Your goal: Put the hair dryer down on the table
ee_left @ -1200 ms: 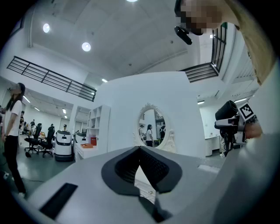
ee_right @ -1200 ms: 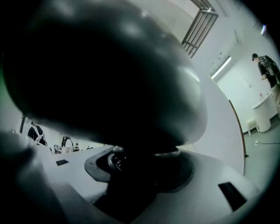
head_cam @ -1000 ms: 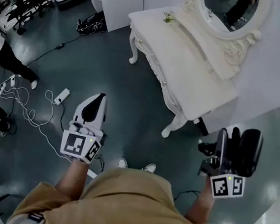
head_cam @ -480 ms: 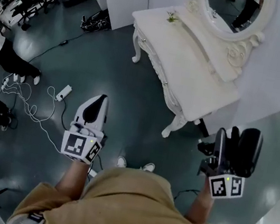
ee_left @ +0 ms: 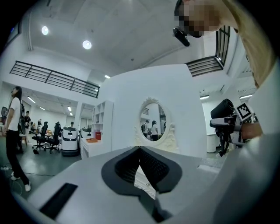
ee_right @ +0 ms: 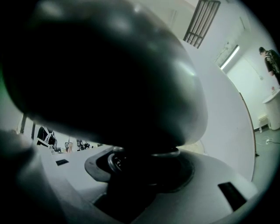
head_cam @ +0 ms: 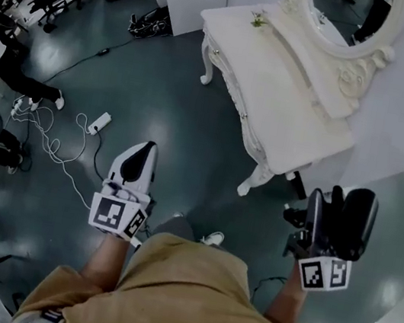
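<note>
Right tongs (head_cam: 329,218) clamped on a black hair dryer (head_cam: 356,221), parted fairly wide to take the dark stem below its bulky body, pads pressing from either side. Left tongs (head_cam: 138,157) shut tip to tip, holding nothing, aimed at the furniture ahead. Both carried in mid-air over the grey floor (head_cam: 173,105), in front of a tan-clad torso.

Ahead and slightly to the right, well apart from the hair dryer: an ornate white table (head_cam: 277,85) on curved legs, backed by an oval mirror (head_cam: 349,9). Bare across most of its top, apart from a small sprig-like item near the far corner, too small to identify. Off to the left on the floor, a power strip (head_cam: 100,123) with loose white cable. Farther back, people and office chairs.

Task judged well short of done: hair dryer secured and in the air, nowhere near touching the table. Left to do, by the look of it: close the gap to the table, bring the right tongs over a bare stretch of the top, lower the hair dryer onto it, then spread the jaws and draw back. Liable to roll or tip on that rounded body if released too soon, so probably best laid on its side.
</note>
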The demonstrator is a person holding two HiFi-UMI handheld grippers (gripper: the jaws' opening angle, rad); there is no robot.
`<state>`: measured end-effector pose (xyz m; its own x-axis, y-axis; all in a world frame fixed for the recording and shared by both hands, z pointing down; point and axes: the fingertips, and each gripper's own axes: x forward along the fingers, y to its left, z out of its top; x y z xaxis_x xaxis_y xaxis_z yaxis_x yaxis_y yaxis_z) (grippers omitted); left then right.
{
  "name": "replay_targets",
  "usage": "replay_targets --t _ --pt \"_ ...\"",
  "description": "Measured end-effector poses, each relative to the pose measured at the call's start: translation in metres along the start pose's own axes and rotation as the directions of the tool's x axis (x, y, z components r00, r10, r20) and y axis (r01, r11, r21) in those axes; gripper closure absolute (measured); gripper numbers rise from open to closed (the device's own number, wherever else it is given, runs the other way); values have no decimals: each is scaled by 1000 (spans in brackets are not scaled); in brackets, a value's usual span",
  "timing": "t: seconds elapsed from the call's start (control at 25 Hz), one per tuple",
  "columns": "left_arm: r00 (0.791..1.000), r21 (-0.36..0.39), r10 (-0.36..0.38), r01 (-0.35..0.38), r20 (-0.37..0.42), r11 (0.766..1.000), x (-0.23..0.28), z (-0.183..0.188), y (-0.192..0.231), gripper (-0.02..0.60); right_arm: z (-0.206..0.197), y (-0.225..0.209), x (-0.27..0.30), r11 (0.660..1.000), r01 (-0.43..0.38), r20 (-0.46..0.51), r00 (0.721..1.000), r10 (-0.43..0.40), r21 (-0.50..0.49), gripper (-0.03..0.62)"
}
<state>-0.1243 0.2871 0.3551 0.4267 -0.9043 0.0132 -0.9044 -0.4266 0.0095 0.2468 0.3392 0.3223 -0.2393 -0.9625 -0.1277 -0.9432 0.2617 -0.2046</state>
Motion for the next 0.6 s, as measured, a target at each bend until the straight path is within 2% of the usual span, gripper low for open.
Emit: replay_targets --t 0.32,0.6 --pt "999 1 31 -31 -15 1000 19 -15 18 577 -6 19 50 995 -96 -6 995 96 -3 361" --pt "999 -34 -36 36 -3 999 106 -29 42 577 -28 13 115 996 -83 -54 995 82 -18 359"
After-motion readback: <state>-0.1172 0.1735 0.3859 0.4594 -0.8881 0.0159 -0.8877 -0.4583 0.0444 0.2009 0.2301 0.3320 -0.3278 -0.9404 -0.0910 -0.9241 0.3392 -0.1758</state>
